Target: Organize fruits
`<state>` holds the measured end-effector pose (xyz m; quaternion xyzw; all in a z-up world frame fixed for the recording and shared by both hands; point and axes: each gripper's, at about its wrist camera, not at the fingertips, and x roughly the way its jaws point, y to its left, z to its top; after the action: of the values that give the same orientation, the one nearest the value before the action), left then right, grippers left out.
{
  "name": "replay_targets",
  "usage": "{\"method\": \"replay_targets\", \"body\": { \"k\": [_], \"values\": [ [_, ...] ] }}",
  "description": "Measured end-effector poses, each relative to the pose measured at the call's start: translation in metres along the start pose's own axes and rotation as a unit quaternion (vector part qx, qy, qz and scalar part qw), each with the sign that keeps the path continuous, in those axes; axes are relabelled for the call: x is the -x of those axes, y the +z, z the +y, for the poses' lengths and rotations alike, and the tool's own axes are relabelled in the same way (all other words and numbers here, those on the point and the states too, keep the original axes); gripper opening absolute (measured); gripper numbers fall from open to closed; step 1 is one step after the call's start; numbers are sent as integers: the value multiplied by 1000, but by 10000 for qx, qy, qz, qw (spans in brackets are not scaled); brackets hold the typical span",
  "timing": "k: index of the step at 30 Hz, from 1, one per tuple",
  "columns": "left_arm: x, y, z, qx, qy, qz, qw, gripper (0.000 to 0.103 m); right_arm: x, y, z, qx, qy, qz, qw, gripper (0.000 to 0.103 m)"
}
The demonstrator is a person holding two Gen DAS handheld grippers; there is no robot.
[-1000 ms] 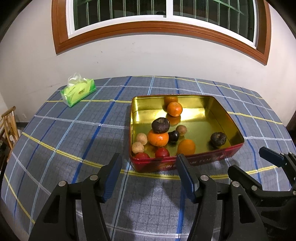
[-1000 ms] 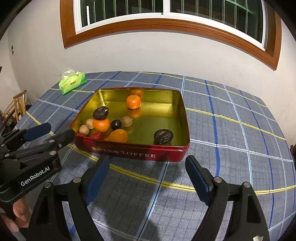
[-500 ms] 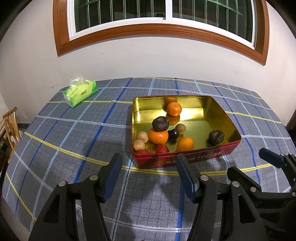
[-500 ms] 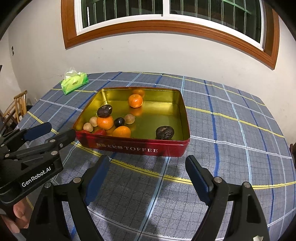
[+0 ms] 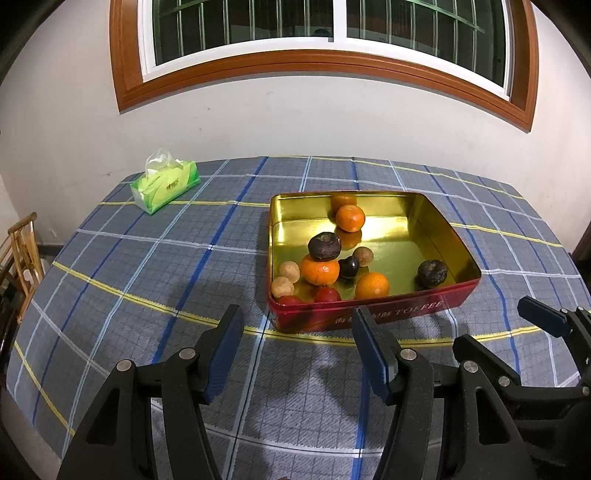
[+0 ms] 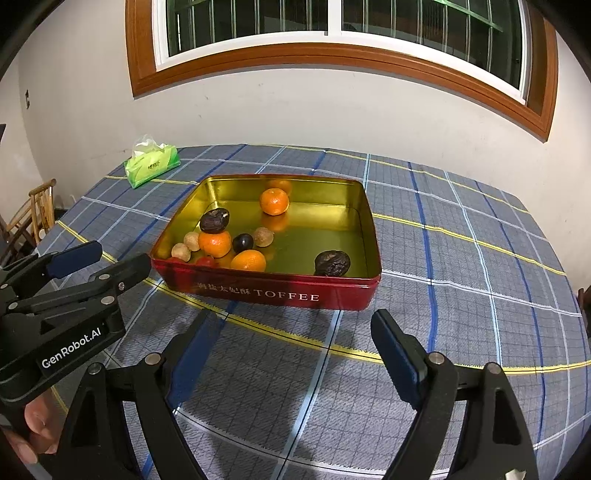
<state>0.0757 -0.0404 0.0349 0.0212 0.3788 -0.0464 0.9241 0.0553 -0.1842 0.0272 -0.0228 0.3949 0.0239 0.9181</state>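
Left wrist view: left gripper (image 5: 295, 347) jaws spread, empty, hovering above cloth (image 5: 110, 280). Tin (image 5: 373, 317) at 12 o'clock holds all fruits (image 5: 320, 268); none outside.

Right wrist view: right gripper (image 6: 291, 350) jaws spread, empty. Tissues (image 6: 152, 164) at 10 o'clock. Probably sorted or awaiting sorting; path clear.

My left cam: low over table (image 5: 110, 258), looks forward past tin (image 5: 369, 317) toward wall and window (image 5: 332, 22); tin near, right of centre. My right cam: same facing, set further right, tin left of centre. Both share tin, tissue pack (image 6: 151, 164), window. Each cam catches other gripper at frame edge.
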Motion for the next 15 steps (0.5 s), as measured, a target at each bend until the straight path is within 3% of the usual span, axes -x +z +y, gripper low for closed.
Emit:
{"method": "replay_targets", "body": {
  "k": [15],
  "values": [
    [3, -1, -2, -43, 50, -43, 10000, 61, 0, -1, 1, 16, -1, 2, 10000, 83]
  ]
}}
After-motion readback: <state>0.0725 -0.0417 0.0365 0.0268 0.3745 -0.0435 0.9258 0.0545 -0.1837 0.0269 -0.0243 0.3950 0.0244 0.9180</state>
